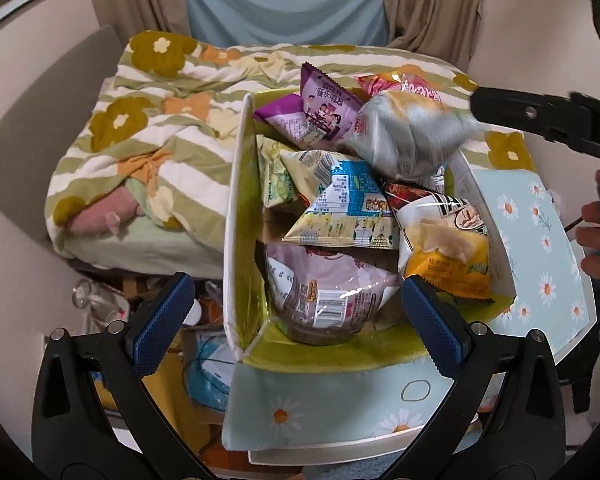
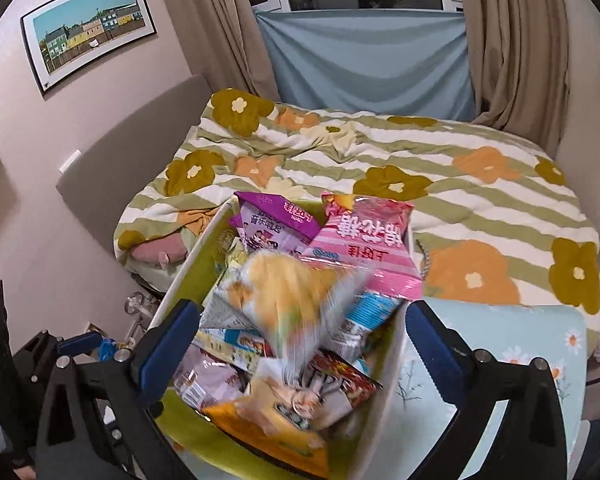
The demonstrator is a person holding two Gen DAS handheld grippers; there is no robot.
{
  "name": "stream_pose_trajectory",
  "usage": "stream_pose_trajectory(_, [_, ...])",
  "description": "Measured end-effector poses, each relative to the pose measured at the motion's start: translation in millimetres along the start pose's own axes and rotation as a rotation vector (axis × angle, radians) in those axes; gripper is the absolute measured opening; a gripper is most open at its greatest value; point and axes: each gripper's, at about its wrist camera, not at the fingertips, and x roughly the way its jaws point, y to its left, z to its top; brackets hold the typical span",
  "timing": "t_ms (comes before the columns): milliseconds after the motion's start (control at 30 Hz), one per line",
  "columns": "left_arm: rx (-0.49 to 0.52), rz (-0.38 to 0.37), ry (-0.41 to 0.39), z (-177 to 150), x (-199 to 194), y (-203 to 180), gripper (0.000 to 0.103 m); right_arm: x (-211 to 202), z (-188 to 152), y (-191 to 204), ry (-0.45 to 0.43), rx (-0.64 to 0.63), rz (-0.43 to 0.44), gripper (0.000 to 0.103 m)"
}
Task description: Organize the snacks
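An open fabric storage box (image 1: 236, 216) with a green lining and daisy-print flaps holds several snack bags. A blurred silver and orange bag (image 1: 408, 136) lies loose on top of the pile, apart from both grippers; in the right wrist view it (image 2: 296, 300) is smeared by motion between my right fingers. Purple (image 1: 320, 108), pink (image 2: 364, 240) and yellow (image 1: 448, 264) bags lie around it. My left gripper (image 1: 296, 312) is open at the box's near end, empty. My right gripper (image 2: 300, 340) is open above the box; one of its black fingers (image 1: 540, 116) shows at the right in the left wrist view.
A bed with a green-striped flowered duvet (image 2: 420, 168) lies behind the box. The box's folded-out flap (image 1: 540, 240) lies to the right. Clutter (image 1: 112, 300) sits on the floor at the left. Curtains (image 2: 512, 52) and a framed picture (image 2: 88, 24) line the walls.
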Motion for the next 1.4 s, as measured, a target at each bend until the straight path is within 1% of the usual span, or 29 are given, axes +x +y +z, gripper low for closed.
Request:
stream_pose_trajectory(167, [-0.013, 0.017, -0.044, -2.8, -25.1, -10.0, 0.103, -24.4, -5.3, -1.1, -0.028, -0.005, 0.014, 0.103])
stream_pose_trajectory(300, [-0.011, 0.028, -0.088, -6.0, -52.2, -22.8, 0.103, -56.2, -12.4, -2.6, -0.058, -0.006, 0.010, 0.103])
stream_pose_trajectory(400, [-0.020, 0.029, -0.126, -10.7, -74.2, -31.0, 0.103, -85.4, -21.5, -3.2, -0.083, 0.000, -0.010, 0.103])
stream_pose_trajectory(467, [-0.043, 0.026, -0.171, -15.9, -94.0, -36.8, 0.103, -108.2, -29.5, -2.9, -0.105, 0.008, -0.031, 0.103])
stream_pose_trajectory(567, [-0.061, 0.032, -0.240, -24.1, -120.5, -47.0, 0.103, -142.7, -45.1, -7.3, -0.133, 0.017, -0.090, 0.103])
stream_pose_trajectory(667, [-0.047, 0.047, -0.302, -33.3, -144.5, -60.6, 0.103, -168.0, -60.8, -13.3, -0.149, 0.031, -0.128, 0.103])
stream_pose_trajectory(767, [-0.036, 0.027, -0.349, -42.1, -162.7, -73.0, 0.103, -189.8, -80.0, -16.5, -0.171, 0.035, -0.198, 0.103])
stream_pose_trajectory(867, [-0.023, 0.007, -0.363, -47.8, -170.2, -83.1, 0.103, -203.9, -99.0, -20.6, -0.188, 0.039, -0.248, 0.103])
stream_pose_trajectory(1000, [-0.006, -0.007, -0.373, -55.6, -174.7, -93.5, 0.103, -213.9, -117.1, -27.7, -0.207, 0.077, -0.287, 0.103])
stream_pose_trajectory(1100, [0.006, -0.007, -0.391, -60.1, -178.1, -98.9, 0.103, -219.3, -123.6, -27.7, -0.221, 0.074, -0.330, 0.103])
stream_pose_trajectory(1400, [0.018, -0.024, -0.395, -58.2, -174.8, -105.8, 0.103, -223.5, -128.2, -33.0, -0.228, 0.103, -0.348, 0.103])
